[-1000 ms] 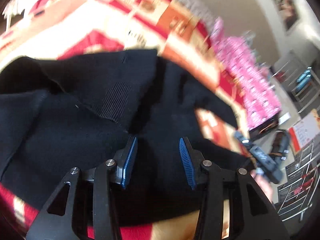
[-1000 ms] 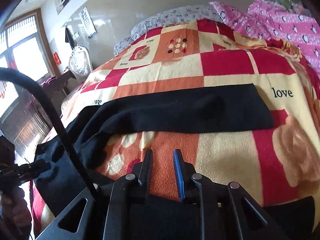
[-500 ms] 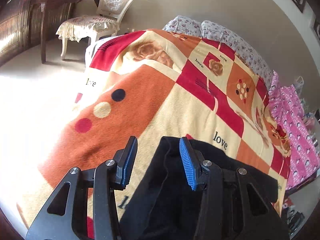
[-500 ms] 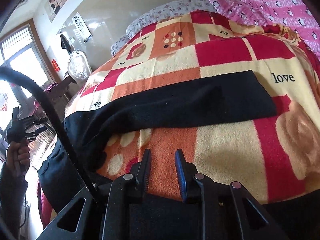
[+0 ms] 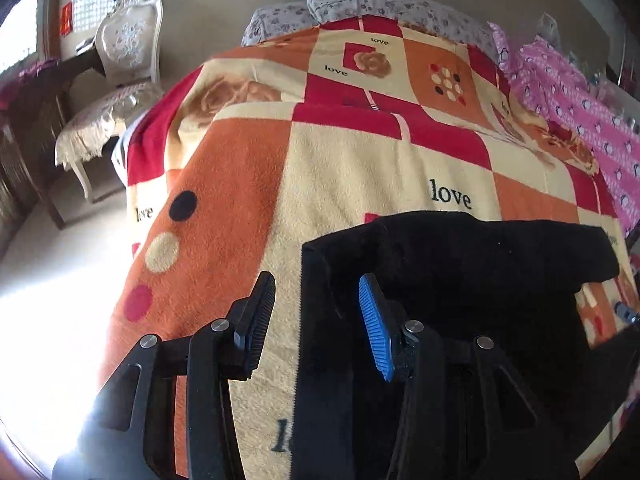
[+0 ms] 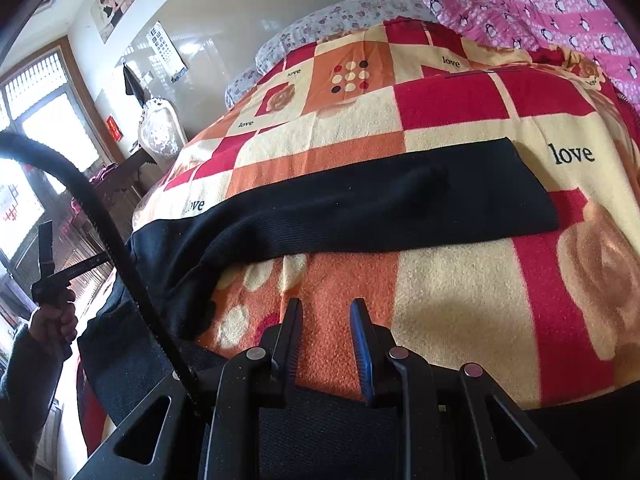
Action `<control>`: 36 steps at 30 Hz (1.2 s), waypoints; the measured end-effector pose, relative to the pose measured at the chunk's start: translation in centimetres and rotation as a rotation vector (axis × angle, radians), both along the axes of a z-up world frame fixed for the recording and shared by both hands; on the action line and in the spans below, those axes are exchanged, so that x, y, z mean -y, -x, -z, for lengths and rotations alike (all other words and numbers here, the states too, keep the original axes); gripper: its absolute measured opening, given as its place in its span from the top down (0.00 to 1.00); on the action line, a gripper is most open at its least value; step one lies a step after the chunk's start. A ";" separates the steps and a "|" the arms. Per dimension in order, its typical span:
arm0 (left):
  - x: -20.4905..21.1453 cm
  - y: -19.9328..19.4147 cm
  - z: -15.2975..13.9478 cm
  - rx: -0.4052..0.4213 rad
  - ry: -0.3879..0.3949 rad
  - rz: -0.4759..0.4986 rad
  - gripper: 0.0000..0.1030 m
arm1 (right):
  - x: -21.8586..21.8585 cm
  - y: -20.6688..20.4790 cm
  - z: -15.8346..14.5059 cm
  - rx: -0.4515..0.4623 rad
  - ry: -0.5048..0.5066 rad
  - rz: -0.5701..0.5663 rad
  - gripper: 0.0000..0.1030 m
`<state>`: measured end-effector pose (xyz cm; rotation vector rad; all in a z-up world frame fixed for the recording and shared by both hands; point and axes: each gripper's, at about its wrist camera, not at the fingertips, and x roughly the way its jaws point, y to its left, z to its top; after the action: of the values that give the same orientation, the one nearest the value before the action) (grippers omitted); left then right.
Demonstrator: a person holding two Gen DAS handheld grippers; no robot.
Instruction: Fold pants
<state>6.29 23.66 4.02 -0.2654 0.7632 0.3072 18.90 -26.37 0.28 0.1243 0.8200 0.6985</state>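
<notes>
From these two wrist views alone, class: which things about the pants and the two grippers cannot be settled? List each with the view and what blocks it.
- Near part of the black pants, right wrist view: hidden beneath the right gripper body and cut off by the frame.
- Pants' right end, left wrist view: cut by the edge.
- Left gripper, right wrist view: a silhouette against window glare, jaws unreadable.

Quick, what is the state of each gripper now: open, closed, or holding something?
Left gripper: open, holding nothing; the pants lie under it.
Right gripper: narrowly open, nothing between its fingers; it is over the blanket.
</notes>
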 end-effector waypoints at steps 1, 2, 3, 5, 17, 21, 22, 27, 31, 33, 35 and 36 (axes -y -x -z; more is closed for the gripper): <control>0.3 0.2 -0.1 0.020 0.035 -0.012 0.59 | 0.0 0.0 0.0 0.000 0.001 0.000 0.78; 0.9 0.4 -0.3 0.039 0.055 -0.025 0.59 | 0.0 0.0 0.0 -0.001 0.001 0.001 0.78; 1.7 0.5 -0.7 0.057 0.059 -0.043 0.59 | -0.1 0.0 0.0 -0.002 0.003 0.001 0.78; 3.7 0.7 -1.5 0.094 0.044 -0.096 0.59 | 0.0 0.0 0.0 -0.004 0.004 0.001 0.78; 10.1 -2.5 2.9 -0.006 0.076 -0.028 0.59 | -0.1 -0.1 0.2 -0.025 0.004 0.009 0.78; 9.6 -2.4 3.0 -0.011 0.100 -0.029 0.59 | 0.0 0.0 0.1 -0.020 0.009 0.025 0.78; 9.8 -2.5 3.0 -0.013 0.093 -0.029 0.59 | 0.0 0.0 0.1 -0.018 0.010 0.027 0.78; 9.6 -2.3 3.0 -0.005 0.102 -0.026 0.59 | 0.0 -0.1 0.2 -0.026 0.007 0.028 0.75; 9.4 -2.2 3.0 0.005 0.117 -0.025 0.59 | 0.1 0.0 0.1 -0.022 0.005 0.034 0.74; 9.4 -2.2 2.9 0.008 0.121 -0.022 0.59 | 0.2 0.0 0.1 -0.020 0.004 0.035 0.72; 9.3 -2.2 2.9 0.010 0.129 -0.019 0.59 | 0.3 0.0 0.1 -0.025 -0.006 0.030 0.72; 9.3 -2.2 2.9 0.012 0.133 -0.019 0.59 | 0.6 -0.1 0.1 -0.033 -0.020 0.035 0.72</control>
<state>8.45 14.41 1.07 -0.3994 0.7709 0.2726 19.04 -26.95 0.16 0.1687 0.8409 0.6730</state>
